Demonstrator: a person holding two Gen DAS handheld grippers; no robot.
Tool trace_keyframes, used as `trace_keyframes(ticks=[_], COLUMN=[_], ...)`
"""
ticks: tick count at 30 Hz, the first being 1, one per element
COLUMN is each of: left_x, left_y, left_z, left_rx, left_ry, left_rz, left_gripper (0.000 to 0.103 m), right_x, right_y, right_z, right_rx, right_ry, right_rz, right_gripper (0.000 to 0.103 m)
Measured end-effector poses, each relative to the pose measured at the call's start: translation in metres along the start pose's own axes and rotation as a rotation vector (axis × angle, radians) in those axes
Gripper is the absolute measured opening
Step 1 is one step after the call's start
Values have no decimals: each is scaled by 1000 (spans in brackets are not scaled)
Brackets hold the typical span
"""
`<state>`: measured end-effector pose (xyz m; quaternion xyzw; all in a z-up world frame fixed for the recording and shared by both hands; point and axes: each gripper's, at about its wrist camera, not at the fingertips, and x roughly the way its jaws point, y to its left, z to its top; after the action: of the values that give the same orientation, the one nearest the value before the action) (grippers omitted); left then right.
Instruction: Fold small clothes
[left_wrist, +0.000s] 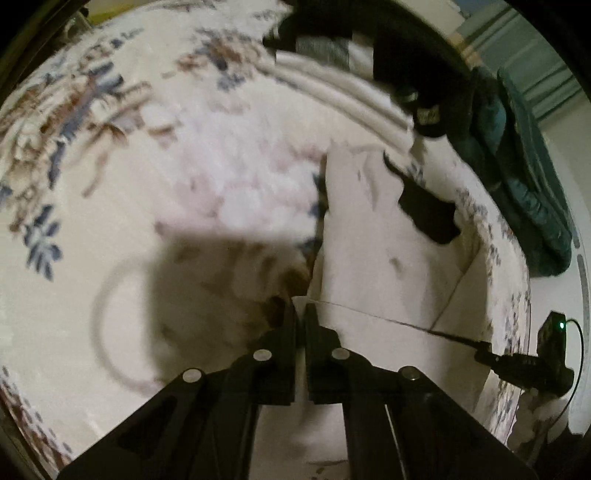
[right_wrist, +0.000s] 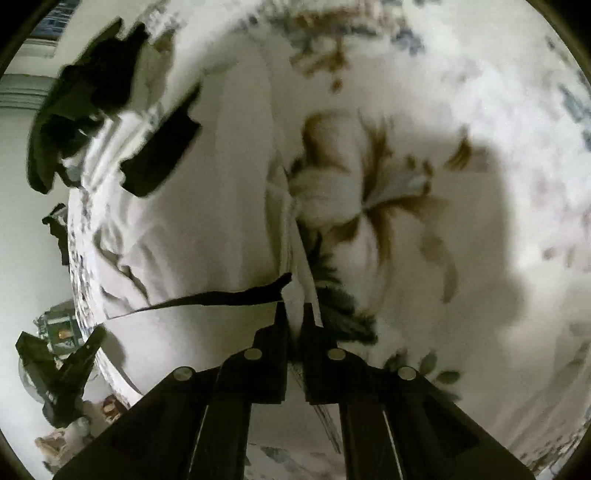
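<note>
A white garment (left_wrist: 373, 254) lies over the floral bedspread (left_wrist: 110, 177), with a black patch (left_wrist: 428, 210) on it. My left gripper (left_wrist: 301, 306) is shut on the garment's edge, the cloth pinched between its fingertips. In the right wrist view the same white garment (right_wrist: 207, 206) spreads to the left with its black patch (right_wrist: 162, 155). My right gripper (right_wrist: 293, 308) is shut on another edge of it, a fold of white cloth rising between the fingers. My other gripper (right_wrist: 70, 369) shows at the lower left there.
Dark clothes (left_wrist: 424, 62) and a teal jacket (left_wrist: 524, 177) are piled at the bed's far edge; they also show in the right wrist view (right_wrist: 85, 99). The bedspread (right_wrist: 424, 192) stretches away to the right. The bed's edge (left_wrist: 517, 332) drops off at the right.
</note>
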<state>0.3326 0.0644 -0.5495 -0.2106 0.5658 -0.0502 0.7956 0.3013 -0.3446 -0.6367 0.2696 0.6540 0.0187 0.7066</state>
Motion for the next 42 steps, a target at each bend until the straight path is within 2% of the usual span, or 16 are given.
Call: trace_keyframes(ticks=[6,11,13,14,15,17,18,19,21,26,32,34,35,37,38,42], left_x=[2,51,55,52,48,40,38,38,44,93,155,162,164,160,155,128], left_y=[-4,12,15,13,8,-3,-8,-16,-29,-69,-101,-107,-109,-111,-112,-106], left_z=[15,37,47,54,62,79,88,100,117,159,168,162,159,156,157,162], left_rx=[-6,-108,-137,-136,-121,-83,-64,-41,0,184,425,497,520,538,534,478], left_ry=[-9,139,169,167,154,112,91,68,56,123,217,211,211,172,149,90], left_rz=[16,1,-1,-2,-7,-32,-45,-50,-56,6,111,117,114,114,105,55], left_gripper=[2,5,5,6,12,38,58,64,64,64,60,6,6,6,6,5], right_x=[-28,3,4,0,-4,-15,-20,-22,-24,-10,40,61,72,81,77,47], right_y=[8,2,3,6,8,13,16,22,33,60,101,111,115,120,123,126], right_z=[8,32,40,44,47,57,64,72,89,154,229,238,241,243,243,238], right_rx=[0,33,44,40,36,38,36,26,2,-36,-150,-204,-226,-255,-274,-258], right_ry=[-80,41,53,36,19,-13,-30,-42,-54,-73,-5,59,97,110,80,-23], right_rz=[-5,-56,-60,-65,-63,-41,-39,-53,-95,-130,-185,-212,-222,-242,-261,-206], right_gripper=[5,8,14,35,59,72,72,72,72,72,72,72,72,46,10,6])
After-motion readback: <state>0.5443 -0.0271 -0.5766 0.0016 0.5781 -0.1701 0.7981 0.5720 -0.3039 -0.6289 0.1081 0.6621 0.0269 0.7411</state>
